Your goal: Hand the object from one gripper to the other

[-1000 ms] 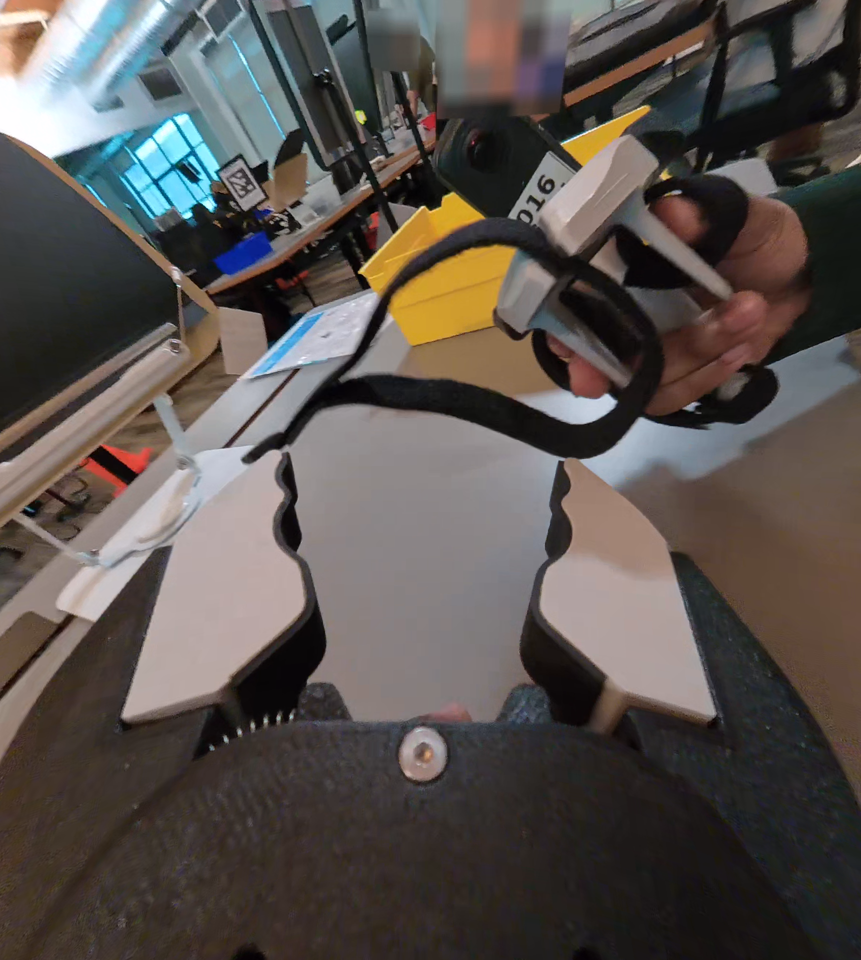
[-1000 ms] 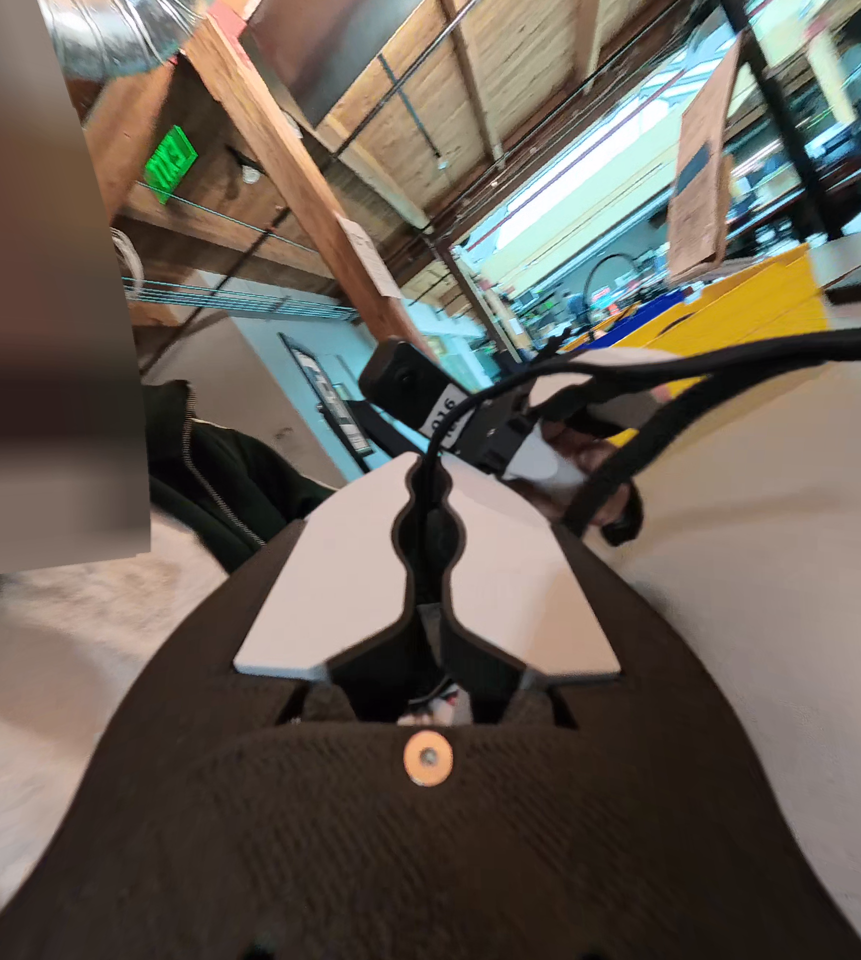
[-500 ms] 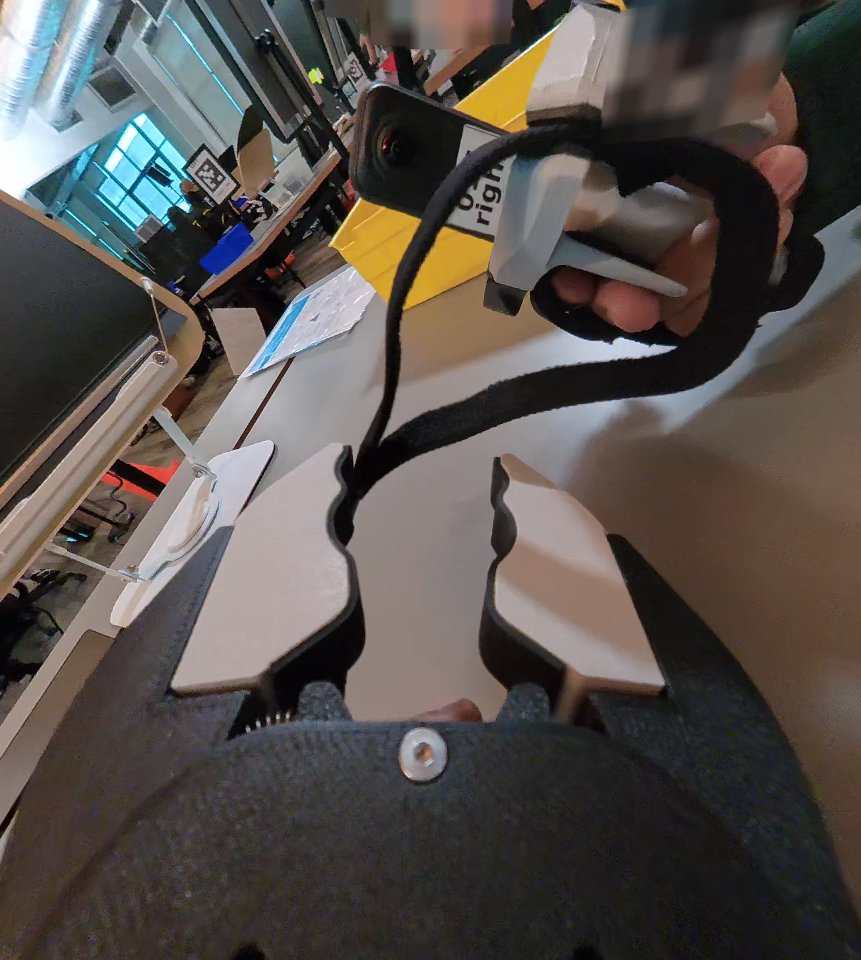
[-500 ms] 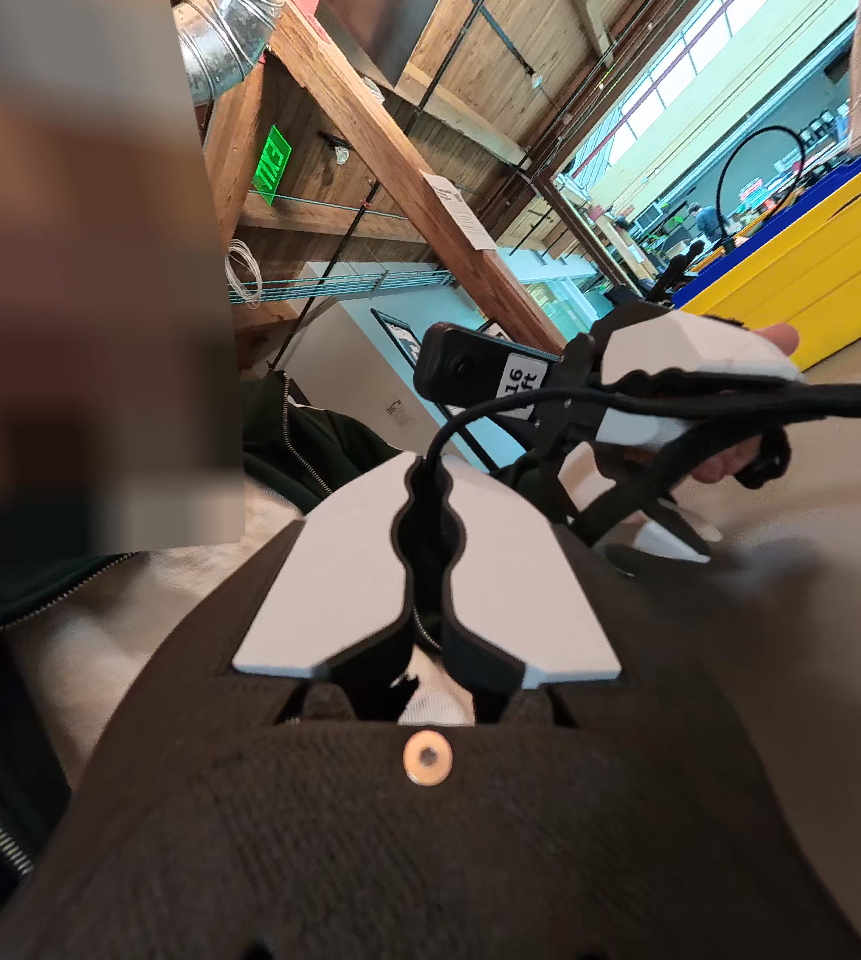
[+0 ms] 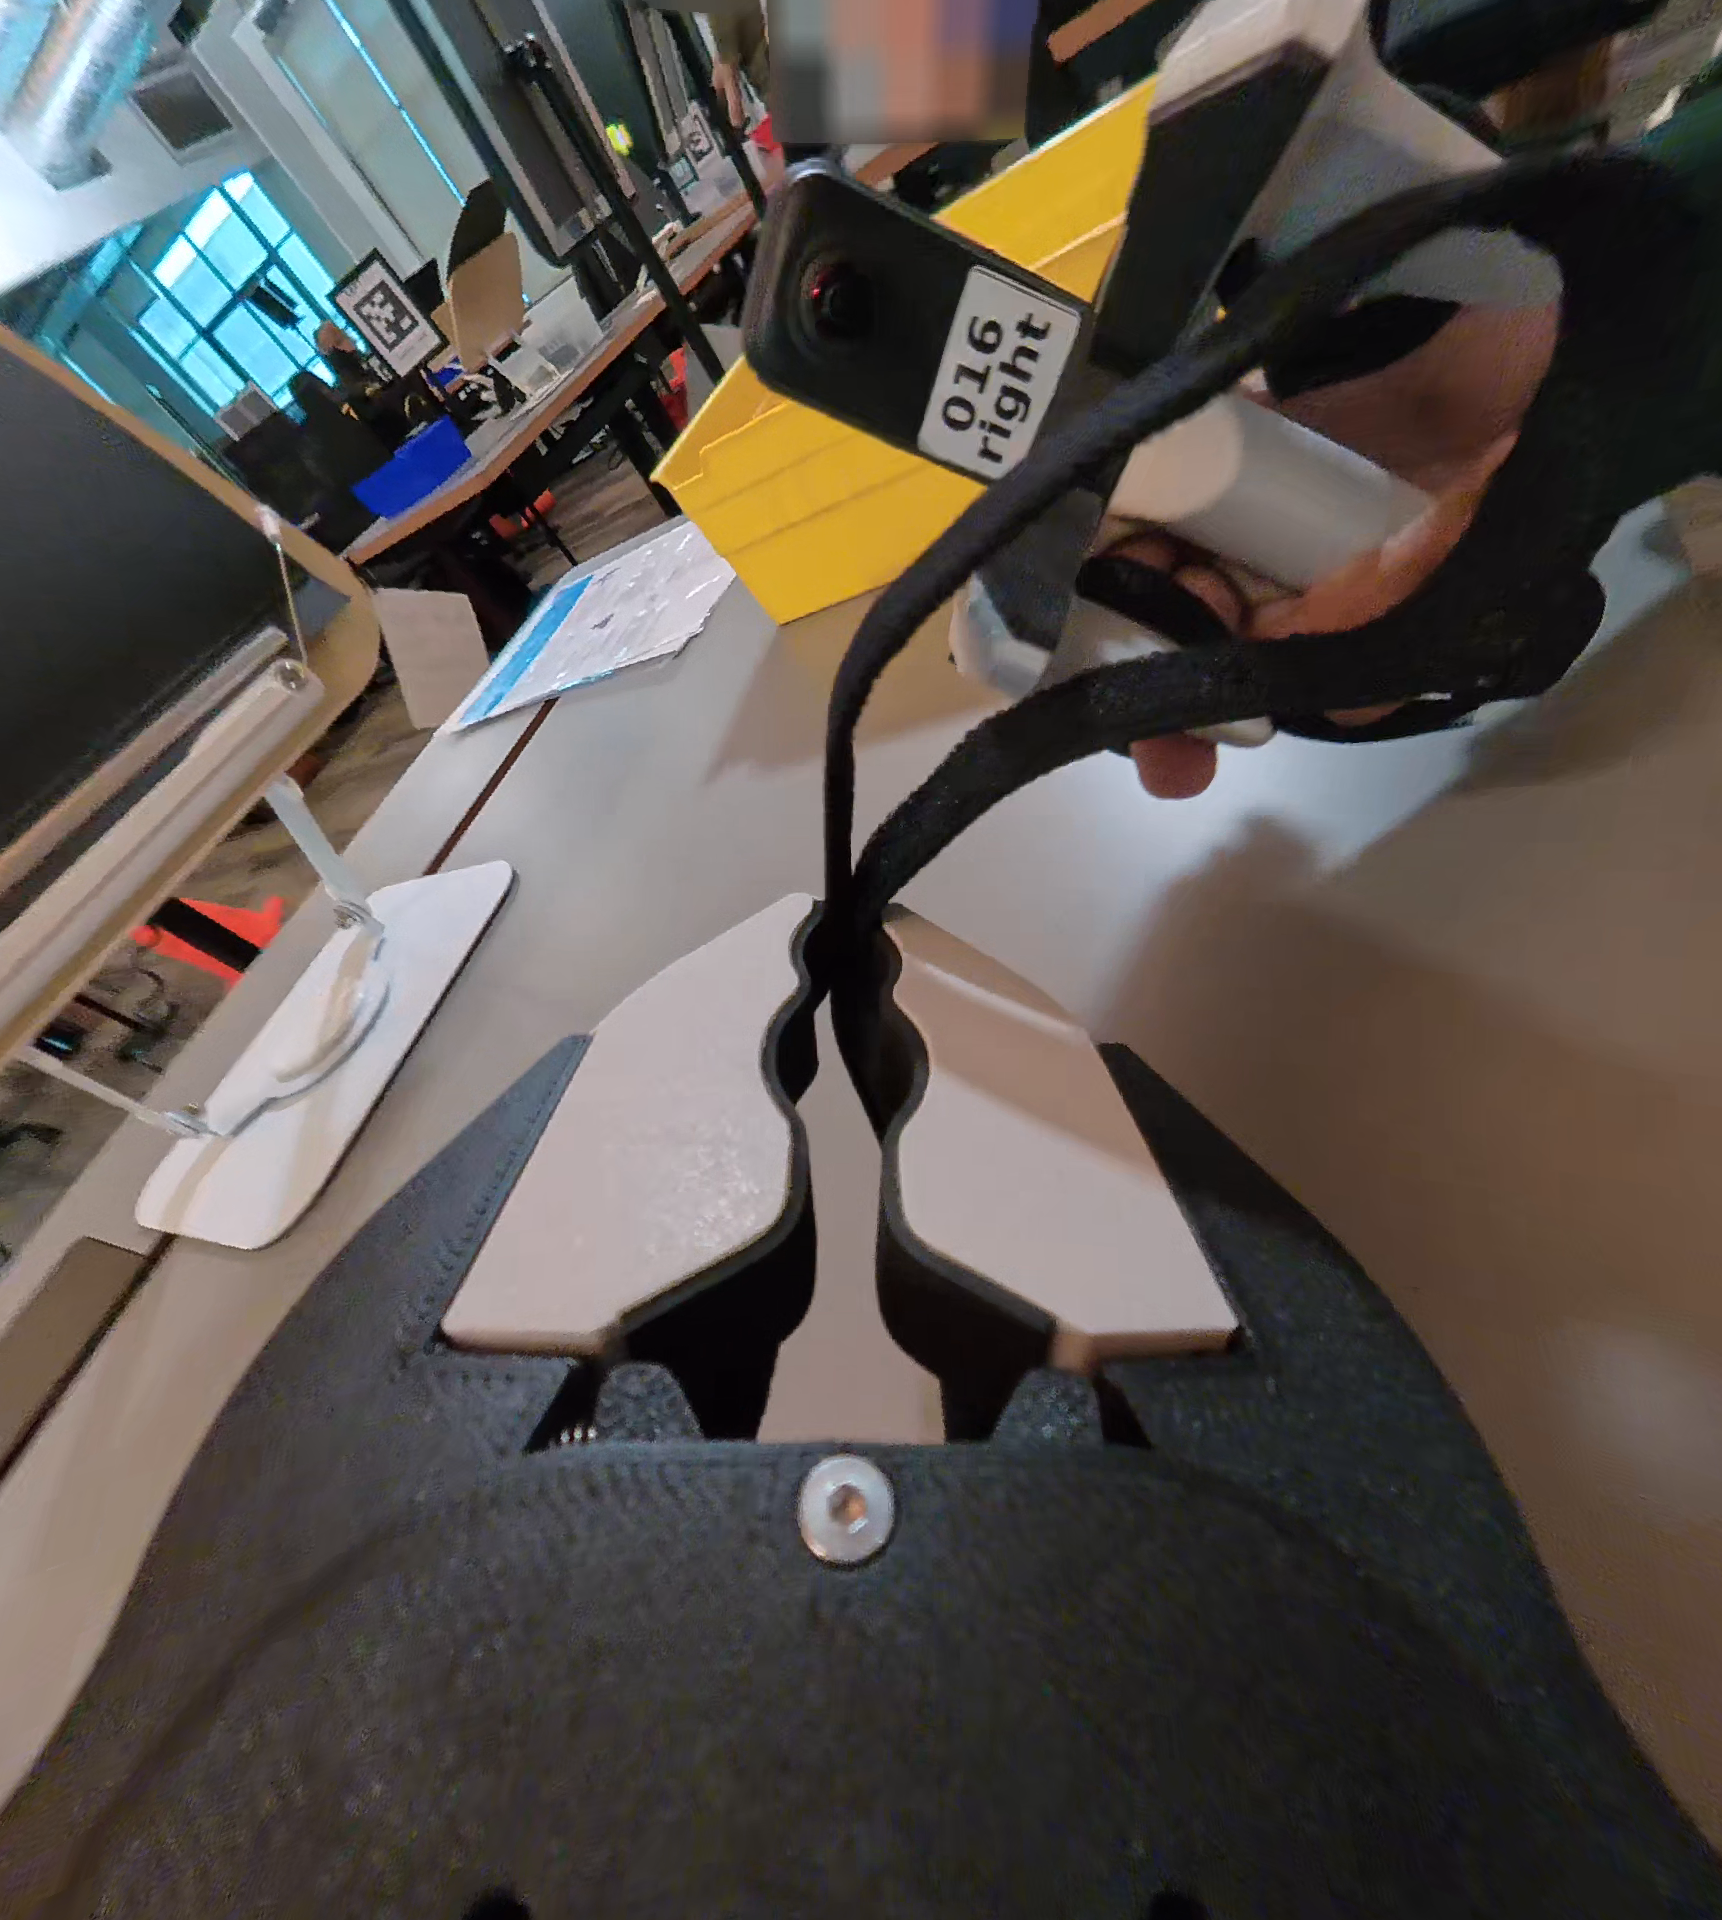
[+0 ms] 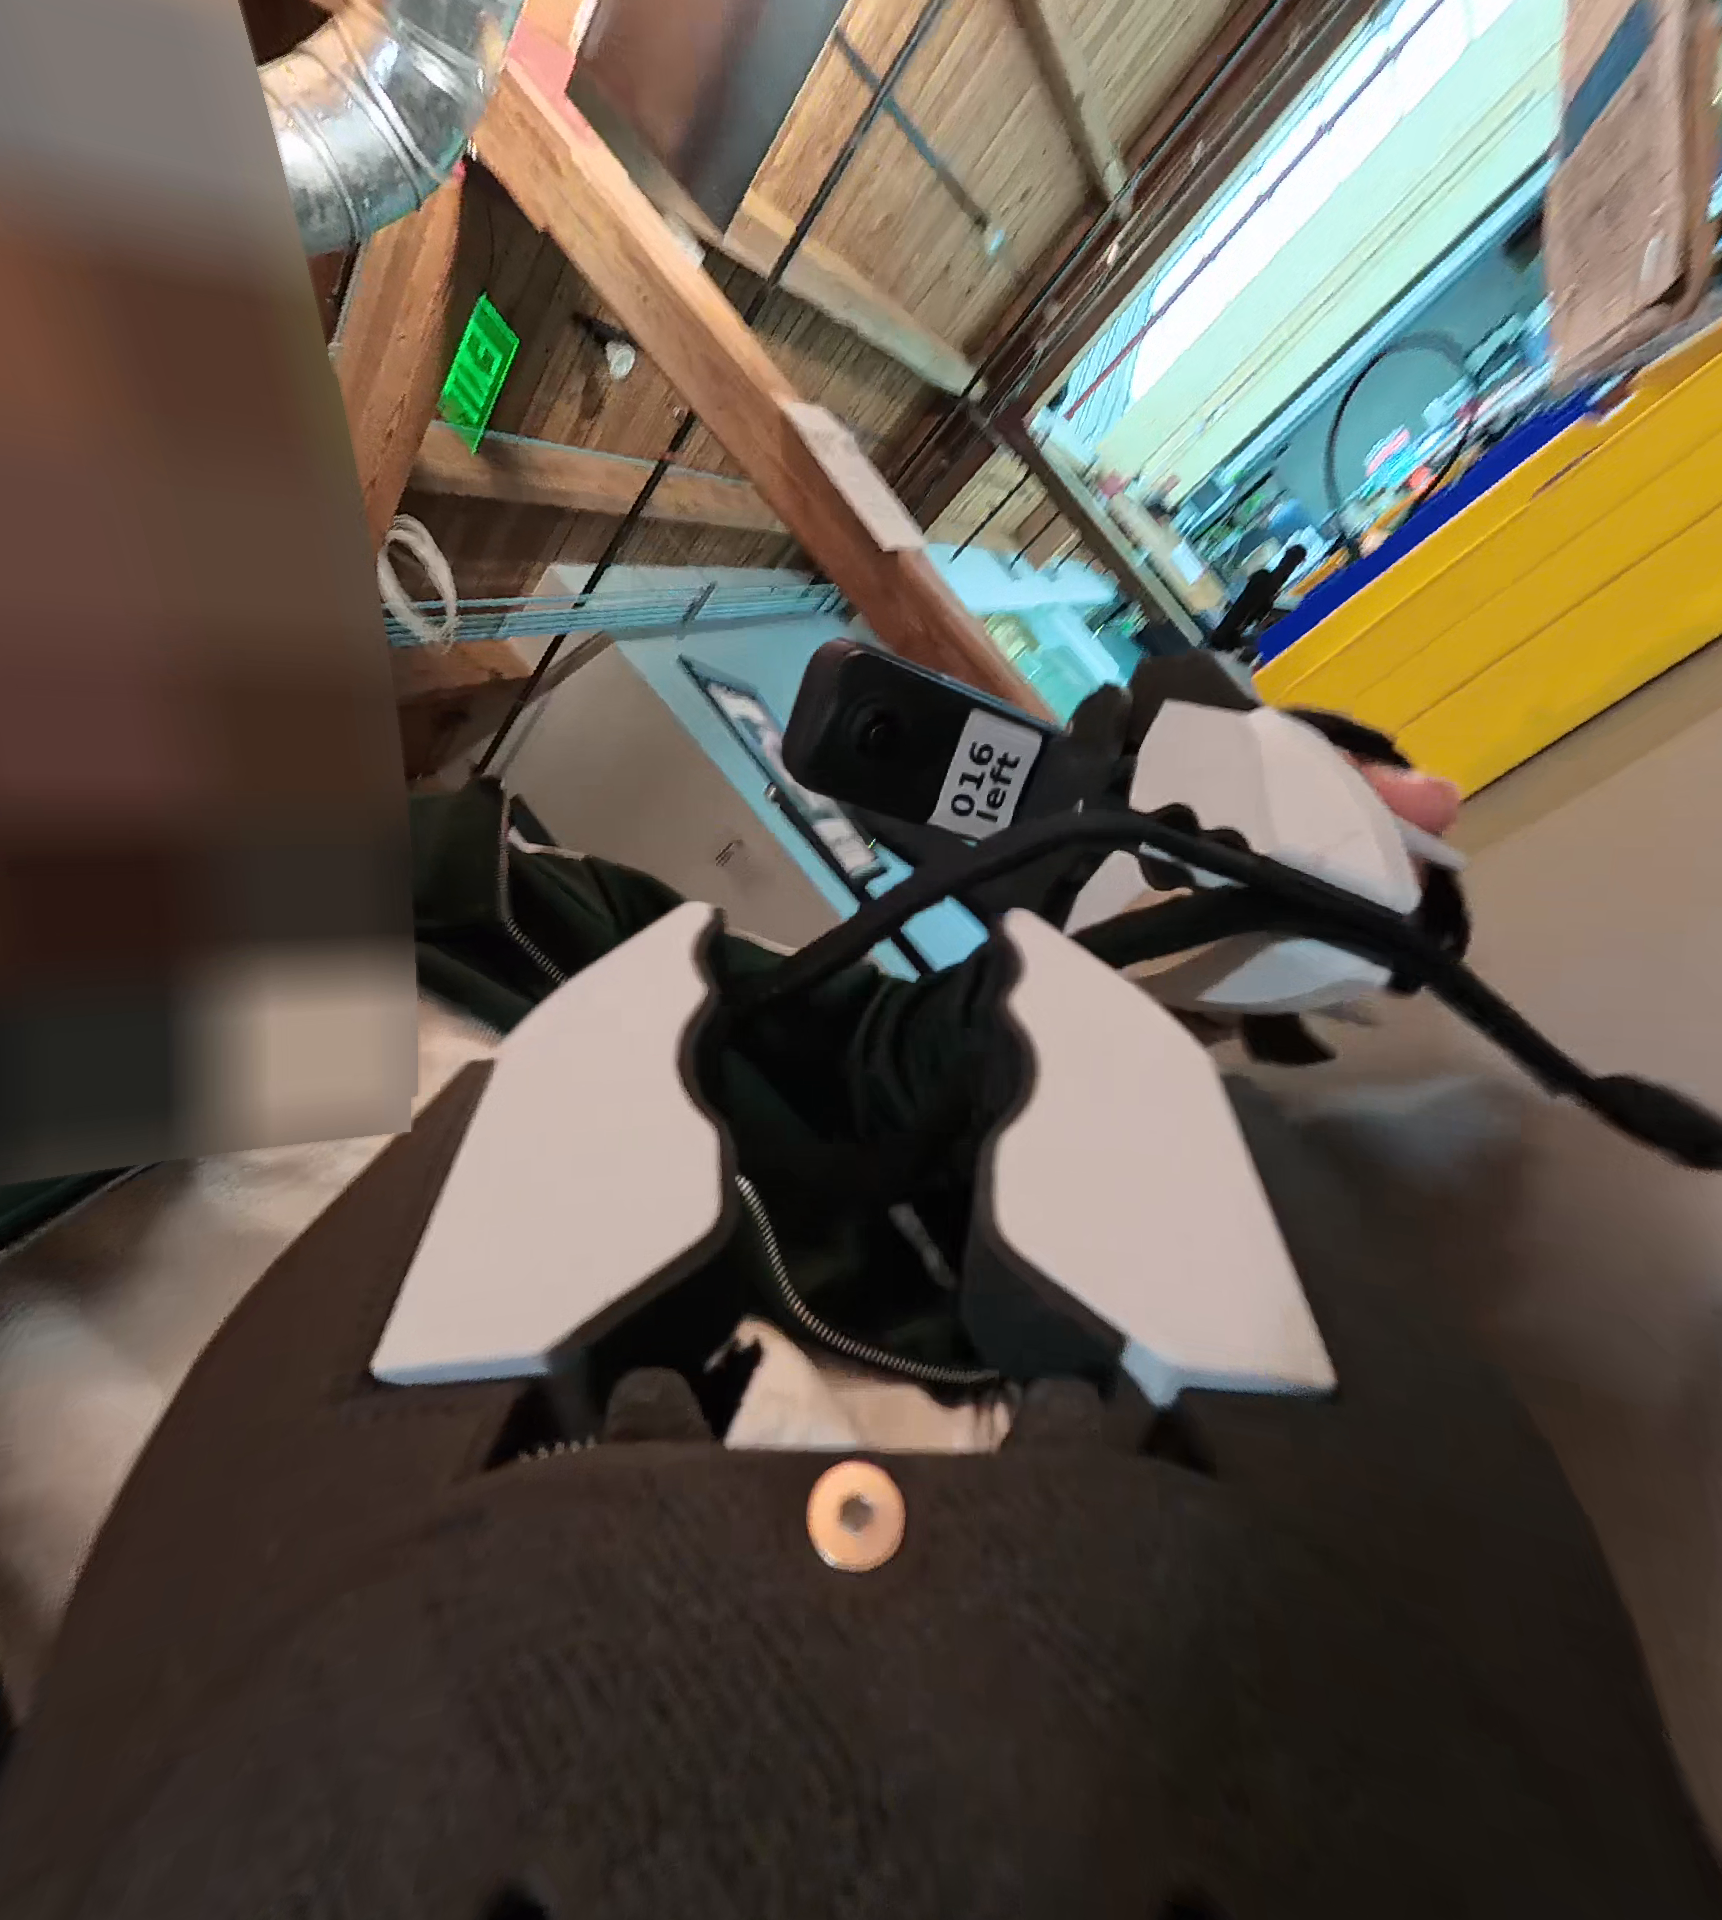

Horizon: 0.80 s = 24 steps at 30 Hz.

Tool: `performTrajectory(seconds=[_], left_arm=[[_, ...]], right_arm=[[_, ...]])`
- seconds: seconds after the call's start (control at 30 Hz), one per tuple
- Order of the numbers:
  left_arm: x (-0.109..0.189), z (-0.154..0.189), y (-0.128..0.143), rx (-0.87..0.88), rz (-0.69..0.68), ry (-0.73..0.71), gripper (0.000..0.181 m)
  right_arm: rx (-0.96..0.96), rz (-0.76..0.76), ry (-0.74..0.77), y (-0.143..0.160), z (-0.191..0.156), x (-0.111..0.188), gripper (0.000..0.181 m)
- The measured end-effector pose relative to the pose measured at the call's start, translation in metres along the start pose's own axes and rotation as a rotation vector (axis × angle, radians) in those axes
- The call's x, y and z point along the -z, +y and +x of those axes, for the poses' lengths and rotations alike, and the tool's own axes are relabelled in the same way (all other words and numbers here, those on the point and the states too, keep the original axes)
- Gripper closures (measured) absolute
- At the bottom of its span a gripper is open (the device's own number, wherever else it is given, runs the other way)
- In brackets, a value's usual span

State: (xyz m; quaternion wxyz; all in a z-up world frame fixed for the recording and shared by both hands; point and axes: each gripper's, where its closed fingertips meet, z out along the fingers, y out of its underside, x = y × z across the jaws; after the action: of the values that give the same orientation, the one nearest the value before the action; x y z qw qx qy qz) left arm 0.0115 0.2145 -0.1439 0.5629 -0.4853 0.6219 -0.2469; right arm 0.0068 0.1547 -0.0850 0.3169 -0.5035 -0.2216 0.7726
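Note:
A black strap (image 5: 1044, 717) is the object. My left gripper (image 5: 849, 961) is shut on it at the fingertips, above the beige table (image 5: 1408, 1091). From there the strap loops up around the person's hand that holds the right gripper's handle (image 5: 1283, 499). In the right wrist view my right gripper (image 6: 857, 956) is open, its jaws wide apart. The strap (image 6: 1522, 1029) runs from beside its left fingertip to the right, through the left gripper (image 6: 1252, 894), and its end hangs free.
A yellow bin (image 5: 836, 499) and a printed sheet (image 5: 608, 634) lie farther back on the table. A monitor (image 5: 57, 623) on a white stand base (image 5: 337, 1039) stands at the left edge. The yellow bin (image 6: 1563, 582) also shows in the right wrist view. Between my left fingertips and the monitor (image 5: 57, 623) there is roughly 35 cm.
My left gripper closed from wide open onto the strap. My right gripper, shut on the strap before, has opened and let it go.

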Motion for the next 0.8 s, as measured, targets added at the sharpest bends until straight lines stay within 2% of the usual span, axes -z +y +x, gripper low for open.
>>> performTrajectory(seconds=[0.03, 0.17, 0.37, 0.47, 0.6, 0.8], left_arm=[[0.001, -0.002, 0.001, 0.039, 0.005, 0.003, 0.177], [0.004, -0.012, 0.004, 0.251, 0.042, 0.029, 0.177], [0.008, -0.014, -0.002, 0.557, 0.136, 0.141, 0.177], [0.007, -0.010, -0.005, 0.585, 0.147, 0.180, 0.177], [0.003, 0.011, -0.014, 0.614, 0.157, 0.318, 0.176], [0.000, 0.043, -0.024, 0.609, 0.144, 0.494, 0.177]], right_arm=[[0.018, 0.019, 0.010, -0.004, 0.000, 0.001, 0.128], [0.149, 0.119, 0.086, -0.024, 0.001, 0.011, 0.119], [0.406, 0.211, 0.303, -0.047, 0.010, 0.030, 0.111], [0.538, 0.157, 0.393, -0.044, 0.015, 0.029, 0.111], [0.633, 0.087, 0.453, -0.037, 0.021, 0.024, 0.110], [0.517, 0.164, 0.446, -0.046, 0.023, 0.035, 0.111]])
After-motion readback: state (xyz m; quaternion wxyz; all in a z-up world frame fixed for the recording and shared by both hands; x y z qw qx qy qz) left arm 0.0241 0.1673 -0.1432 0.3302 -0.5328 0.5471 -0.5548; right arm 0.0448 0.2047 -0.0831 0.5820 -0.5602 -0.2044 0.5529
